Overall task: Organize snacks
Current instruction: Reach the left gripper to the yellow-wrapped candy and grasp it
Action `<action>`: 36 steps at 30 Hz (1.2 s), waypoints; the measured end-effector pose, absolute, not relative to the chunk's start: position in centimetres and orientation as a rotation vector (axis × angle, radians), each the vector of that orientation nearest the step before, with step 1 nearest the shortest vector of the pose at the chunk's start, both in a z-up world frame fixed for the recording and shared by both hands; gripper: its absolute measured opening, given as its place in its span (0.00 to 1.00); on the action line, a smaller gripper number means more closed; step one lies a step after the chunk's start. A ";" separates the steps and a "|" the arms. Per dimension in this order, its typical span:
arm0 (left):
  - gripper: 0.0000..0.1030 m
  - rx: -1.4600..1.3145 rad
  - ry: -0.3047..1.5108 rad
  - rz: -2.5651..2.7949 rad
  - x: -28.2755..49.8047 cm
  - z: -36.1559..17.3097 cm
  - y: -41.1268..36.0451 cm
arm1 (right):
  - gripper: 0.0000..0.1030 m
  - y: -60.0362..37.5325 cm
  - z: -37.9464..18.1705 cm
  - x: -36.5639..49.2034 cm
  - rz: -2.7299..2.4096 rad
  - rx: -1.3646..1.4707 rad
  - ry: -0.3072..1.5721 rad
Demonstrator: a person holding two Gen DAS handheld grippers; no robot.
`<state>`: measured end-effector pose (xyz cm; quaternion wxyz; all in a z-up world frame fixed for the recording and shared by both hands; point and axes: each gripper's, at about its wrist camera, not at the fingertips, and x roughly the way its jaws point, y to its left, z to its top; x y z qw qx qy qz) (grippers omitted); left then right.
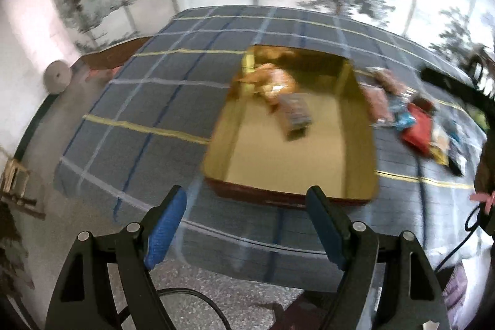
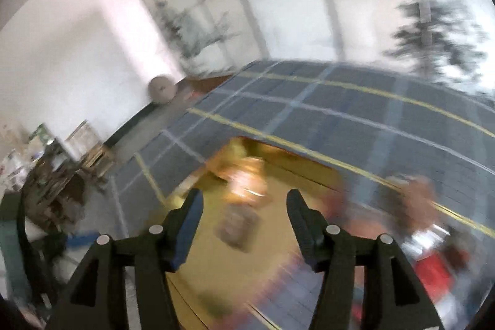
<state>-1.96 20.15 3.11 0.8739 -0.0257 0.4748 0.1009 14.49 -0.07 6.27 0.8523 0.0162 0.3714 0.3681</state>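
Note:
A gold tin box [image 1: 278, 156] sits on the blue plaid tablecloth [image 1: 148, 101]. An orange snack bag [image 1: 269, 79] and a grey packet [image 1: 295, 116] lie in its far part. More snack packets [image 1: 414, 126] lie on the cloth to the right of the box. My left gripper [image 1: 247, 200] is open and empty, above the box's near rim. In the right wrist view, blurred by motion, my right gripper [image 2: 244, 200] is open and empty above the box [image 2: 278, 237], with the grey packet [image 2: 236, 226] below between its fingers and the orange bag [image 2: 244, 178] beyond.
The right arm [image 1: 454, 88] reaches in at the far right of the left wrist view. A red packet [image 2: 433, 271] and a brown packet [image 2: 417, 197] lie right of the box. Beyond the table stand a white wall and a tree-painted screen. A roll [image 1: 57, 76] sits left.

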 end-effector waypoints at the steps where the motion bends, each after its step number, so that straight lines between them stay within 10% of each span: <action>1: 0.74 -0.052 0.997 0.167 -1.9 3.2 19.2 | 0.56 -3.9 6.1 13.5 0.701 0.027 0.759; 11: 0.74 -0.188 1.125 -0.242 1.7 2.5 9.3 | 0.56 -25.2 -0.2 8.8 0.192 -0.073 0.809; 36: 0.71 -0.579 1.386 -0.262 12.4 -3.9 0.8 | 0.57 -29.4 -2.3 7.8 0.368 0.161 0.739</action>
